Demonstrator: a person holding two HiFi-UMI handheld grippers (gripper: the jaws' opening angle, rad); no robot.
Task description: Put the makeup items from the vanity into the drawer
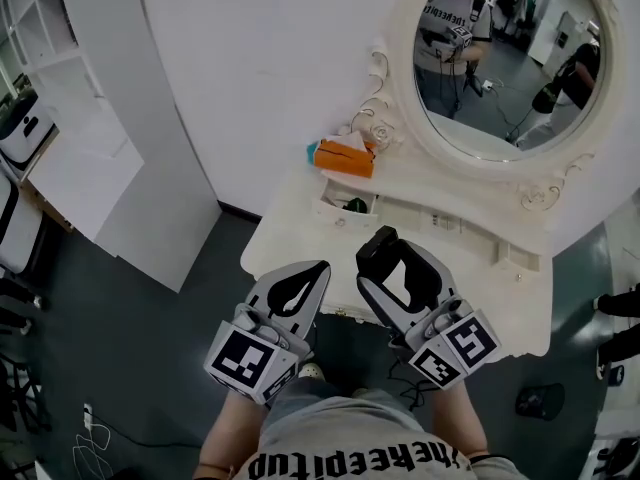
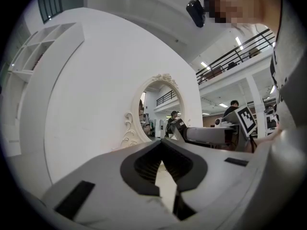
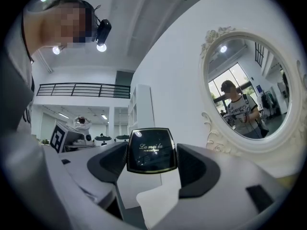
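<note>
A black square powder compact sits upright between the jaws of my right gripper, which is shut on it. In the head view the compact shows at the tips of that gripper, held above the front of the white vanity. The small drawer in the vanity's raised back shelf stands open with a dark item inside. An orange package lies on the shelf above it. My left gripper hovers beside the right one, shut and empty, its tips meeting.
An oval mirror in a carved white frame stands at the vanity's back. A white shelving unit stands to the left. Dark floor with a cable lies below; the person's shoe shows under the vanity's front edge.
</note>
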